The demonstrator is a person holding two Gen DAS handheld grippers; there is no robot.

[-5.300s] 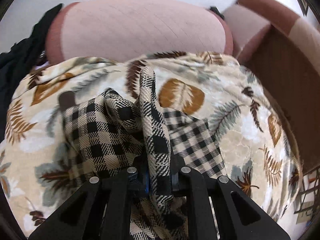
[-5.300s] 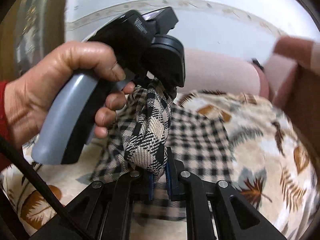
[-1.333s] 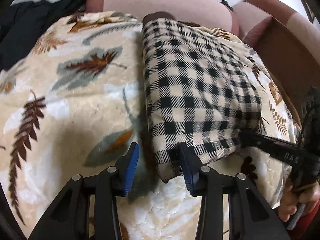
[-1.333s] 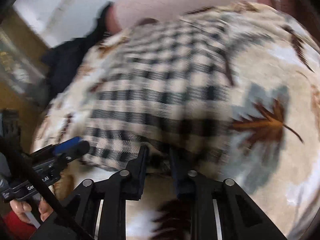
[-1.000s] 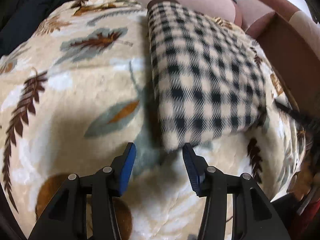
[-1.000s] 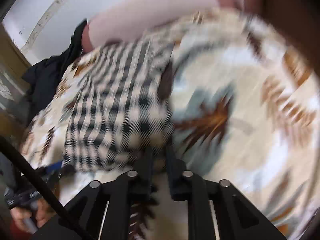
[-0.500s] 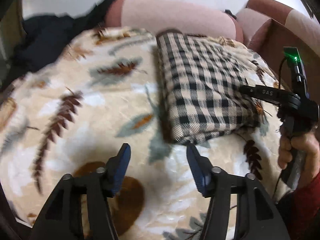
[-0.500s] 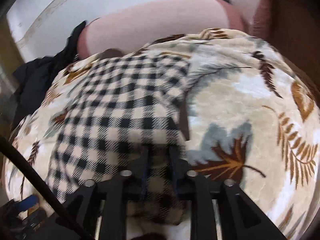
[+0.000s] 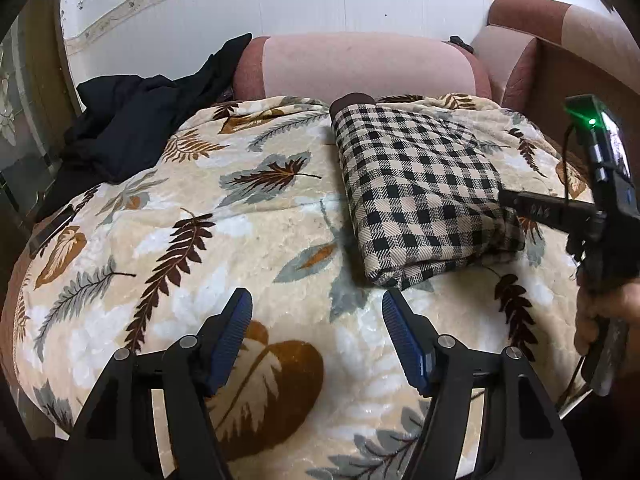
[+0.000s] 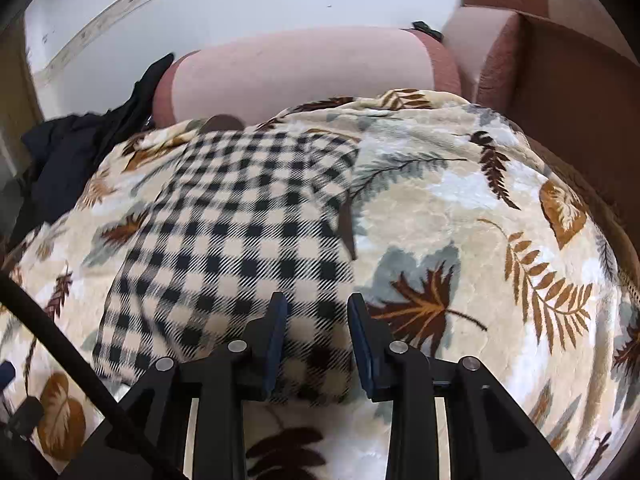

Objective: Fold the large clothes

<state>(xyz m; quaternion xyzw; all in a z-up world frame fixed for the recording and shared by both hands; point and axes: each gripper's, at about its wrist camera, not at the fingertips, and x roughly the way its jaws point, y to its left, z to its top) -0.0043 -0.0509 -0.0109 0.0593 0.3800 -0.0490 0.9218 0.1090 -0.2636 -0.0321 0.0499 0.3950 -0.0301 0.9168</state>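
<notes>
Lying folded beyond left hand-held gripper (image 9: 316, 320), checked garment (image 9: 420, 200); jaws wide, just opening, empty.

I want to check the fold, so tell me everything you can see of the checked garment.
The black-and-cream checked woven garment lies folded into a thick, roughly rectangular stack, layered edges showing at its near end. A dark brown trim peeks out at its far end. It rests flat on the leaf-print plush blanket. The left claw hangs open, clear of it; the right claw, just opening, straddles its near corner.
</notes>
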